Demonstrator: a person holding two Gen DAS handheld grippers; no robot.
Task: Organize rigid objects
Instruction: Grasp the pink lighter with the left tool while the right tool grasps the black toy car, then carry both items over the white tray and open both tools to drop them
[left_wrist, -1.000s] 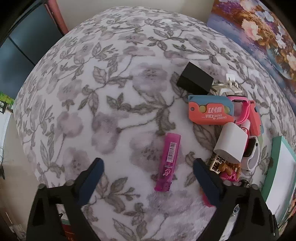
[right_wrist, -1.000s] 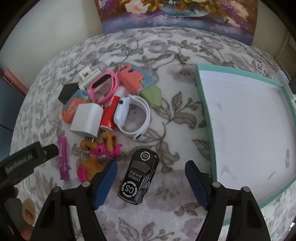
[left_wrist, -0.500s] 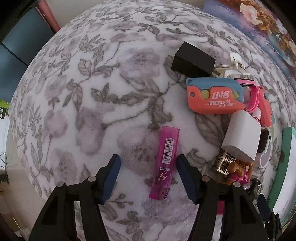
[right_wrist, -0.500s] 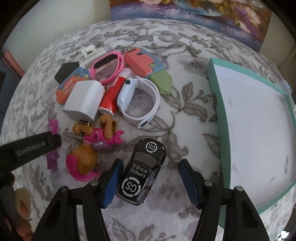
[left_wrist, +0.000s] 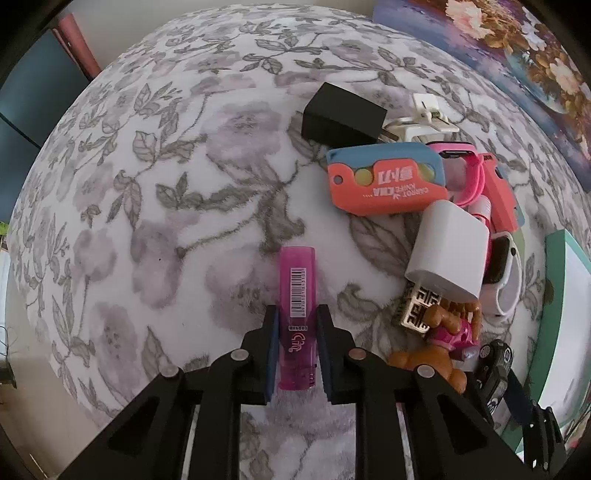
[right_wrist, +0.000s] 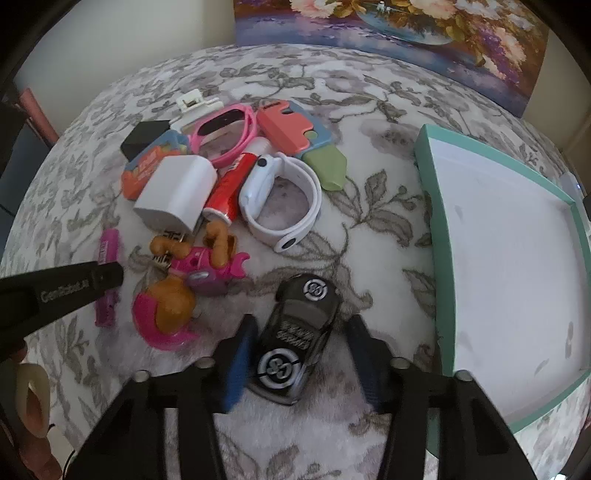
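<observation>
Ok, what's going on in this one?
A person is sorting small items on a floral cloth with two hand-held grippers. The left hand-held gripper has shut on a pink lighter, which lies apart from the pile. The right hand-held gripper is closing around a black toy car; one pad is at its side, the other not quite there. Both items are down on the cloth. The teal tray to the right holds nothing that shows.
</observation>
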